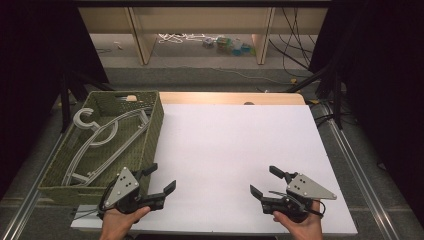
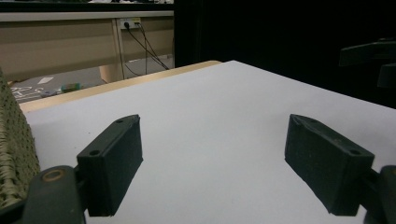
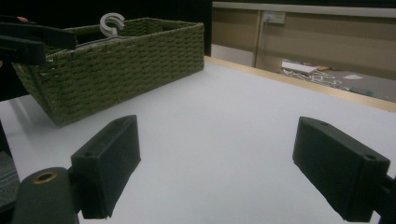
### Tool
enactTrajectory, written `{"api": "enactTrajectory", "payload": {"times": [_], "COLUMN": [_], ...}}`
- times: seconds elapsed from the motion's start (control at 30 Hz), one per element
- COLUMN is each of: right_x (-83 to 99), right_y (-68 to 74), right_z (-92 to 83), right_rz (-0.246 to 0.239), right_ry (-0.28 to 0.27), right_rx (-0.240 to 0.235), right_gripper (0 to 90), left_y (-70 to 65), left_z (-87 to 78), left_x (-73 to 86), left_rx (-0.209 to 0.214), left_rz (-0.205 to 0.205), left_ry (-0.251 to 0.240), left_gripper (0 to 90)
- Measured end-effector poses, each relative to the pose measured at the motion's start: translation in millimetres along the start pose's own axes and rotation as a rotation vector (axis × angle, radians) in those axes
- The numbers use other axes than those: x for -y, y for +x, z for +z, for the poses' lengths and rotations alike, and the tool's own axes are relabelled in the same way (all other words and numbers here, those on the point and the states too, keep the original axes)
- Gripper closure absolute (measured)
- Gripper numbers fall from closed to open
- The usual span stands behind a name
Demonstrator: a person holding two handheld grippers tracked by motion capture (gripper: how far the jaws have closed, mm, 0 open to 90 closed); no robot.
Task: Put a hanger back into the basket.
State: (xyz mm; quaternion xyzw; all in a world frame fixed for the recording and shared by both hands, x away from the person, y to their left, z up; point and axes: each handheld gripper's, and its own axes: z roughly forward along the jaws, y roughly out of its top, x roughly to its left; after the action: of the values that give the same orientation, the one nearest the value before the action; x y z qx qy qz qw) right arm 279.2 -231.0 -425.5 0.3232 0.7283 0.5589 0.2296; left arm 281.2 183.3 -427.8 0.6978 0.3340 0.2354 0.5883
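Over white table (image 1: 225, 150), left gripper (image 1: 161, 180) near basket (image 1: 150, 145), right gripper (image 1: 265, 181), fingers wide, empty.

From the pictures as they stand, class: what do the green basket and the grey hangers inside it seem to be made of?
Basket: looks like woven fibre, perhaps dyed seagrass or paper cord, matte olive; the plaited weave shows on its walls. Hangers: probably moulded plastic, smooth pale grey; the hook and arms look like one continuous piece, though painted metal cannot be ruled out.

White table (image 1: 230, 150); wooden shelf legs (image 1: 142, 37); floor cables (image 1: 295, 55)
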Motion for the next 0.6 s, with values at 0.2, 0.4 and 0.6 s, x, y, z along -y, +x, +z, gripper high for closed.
{"api": "enactTrajectory", "payload": {"times": [0.2,0.4,0.6], "right_x": [-0.1,0.2,0.1], "right_y": [0.8,0.8,0.5], "right_z": [0.9,1.6,1.3], "right_rz": [-0.003,-0.004,-0.005], "right_ry": [0.008,0.003,0.005], "right_rx": [-0.009,-0.015,-0.008], "right_gripper": [15.7,15.7,15.7], "left_y": [0.3,0.7,0.8], "left_z": [1.3,0.3,0.3], "left_x": [0.4,0.0,-0.2], "left_rx": [0.012,0.006,0.010], "left_rz": [-0.003,-0.004,0.000], "left_ry": [-0.007,0.004,0.003], "left_gripper": [19.0,19.0,19.0]}}
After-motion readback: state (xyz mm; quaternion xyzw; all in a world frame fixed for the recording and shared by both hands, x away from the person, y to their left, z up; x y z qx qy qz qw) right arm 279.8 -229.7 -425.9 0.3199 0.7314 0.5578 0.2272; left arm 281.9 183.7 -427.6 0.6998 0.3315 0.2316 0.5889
